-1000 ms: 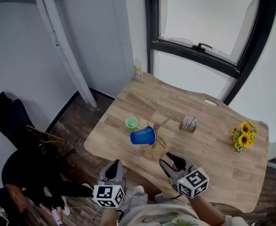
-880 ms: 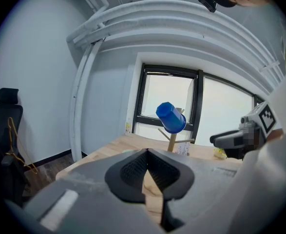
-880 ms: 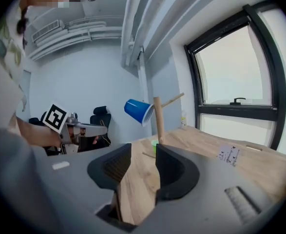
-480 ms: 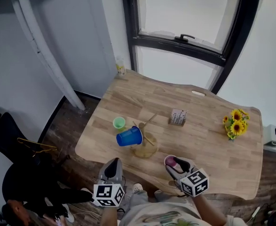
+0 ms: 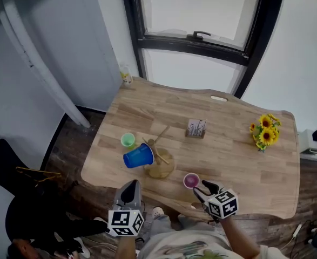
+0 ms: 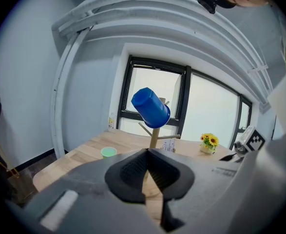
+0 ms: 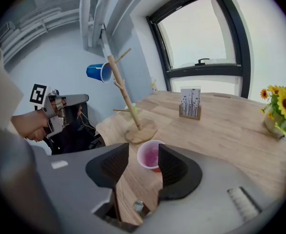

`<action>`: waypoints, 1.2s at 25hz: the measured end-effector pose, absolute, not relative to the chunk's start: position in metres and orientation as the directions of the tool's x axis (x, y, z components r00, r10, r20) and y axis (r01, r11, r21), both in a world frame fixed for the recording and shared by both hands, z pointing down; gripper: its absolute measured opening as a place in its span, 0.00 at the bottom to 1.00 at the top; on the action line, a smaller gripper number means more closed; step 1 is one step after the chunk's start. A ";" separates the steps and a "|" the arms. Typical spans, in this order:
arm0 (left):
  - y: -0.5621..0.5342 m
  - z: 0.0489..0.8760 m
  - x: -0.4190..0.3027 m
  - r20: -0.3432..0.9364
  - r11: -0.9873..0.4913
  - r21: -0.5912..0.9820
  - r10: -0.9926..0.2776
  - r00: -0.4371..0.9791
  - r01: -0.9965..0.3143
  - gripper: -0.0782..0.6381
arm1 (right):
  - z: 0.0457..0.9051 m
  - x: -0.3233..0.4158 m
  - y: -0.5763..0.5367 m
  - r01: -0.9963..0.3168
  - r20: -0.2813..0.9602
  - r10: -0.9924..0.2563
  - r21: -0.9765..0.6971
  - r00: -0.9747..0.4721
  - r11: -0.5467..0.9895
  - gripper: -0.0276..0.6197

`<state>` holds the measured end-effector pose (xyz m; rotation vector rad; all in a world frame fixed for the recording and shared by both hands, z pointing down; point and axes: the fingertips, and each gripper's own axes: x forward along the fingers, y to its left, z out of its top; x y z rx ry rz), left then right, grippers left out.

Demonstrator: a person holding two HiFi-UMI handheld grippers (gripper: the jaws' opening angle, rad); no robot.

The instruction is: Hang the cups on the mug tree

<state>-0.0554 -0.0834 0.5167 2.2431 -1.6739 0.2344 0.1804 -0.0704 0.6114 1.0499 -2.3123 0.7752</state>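
Note:
The wooden mug tree (image 5: 159, 167) stands near the table's front edge. A blue cup (image 5: 137, 156) hangs tilted on one of its left pegs. A green cup (image 5: 128, 140) stands upright on the table beside it. A pink cup (image 5: 191, 181) stands upright on the table right of the tree. My right gripper (image 5: 202, 193) sits just behind the pink cup (image 7: 150, 156), open, with the cup at its fingertips and a gap beside it. My left gripper (image 5: 130, 190) hovers off the table's near edge, shut and holding nothing; past it I see the tree (image 6: 155, 135) and blue cup (image 6: 151, 107).
A small printed card holder (image 5: 196, 128) stands mid-table. A vase of sunflowers (image 5: 263, 133) is at the right edge. A little bottle (image 5: 126, 78) sits at the far left corner under the window. Dark chairs and bags (image 5: 18, 182) lie on the floor at left.
The pink cup was in my right gripper half a second ago; it now stands on the table with the jaws spread off it. My left gripper has stayed put.

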 end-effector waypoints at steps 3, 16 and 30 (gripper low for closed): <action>-0.083 0.519 -0.052 0.333 -0.262 0.164 -0.893 0.304 -0.951 0.12 | 0.624 0.186 -0.068 -0.795 0.637 -0.498 -0.342 -0.588 0.501 0.34; -0.079 0.526 -0.048 0.357 -0.258 0.162 -0.884 0.300 -0.952 0.12 | 0.661 0.194 -0.082 -0.745 0.597 -0.471 -0.622 -0.649 0.239 0.31; -0.076 0.529 -0.051 0.359 -0.246 0.162 -0.888 0.289 -0.956 0.12 | 0.678 0.189 -0.083 -0.636 0.534 -0.474 -0.768 -0.700 0.075 0.08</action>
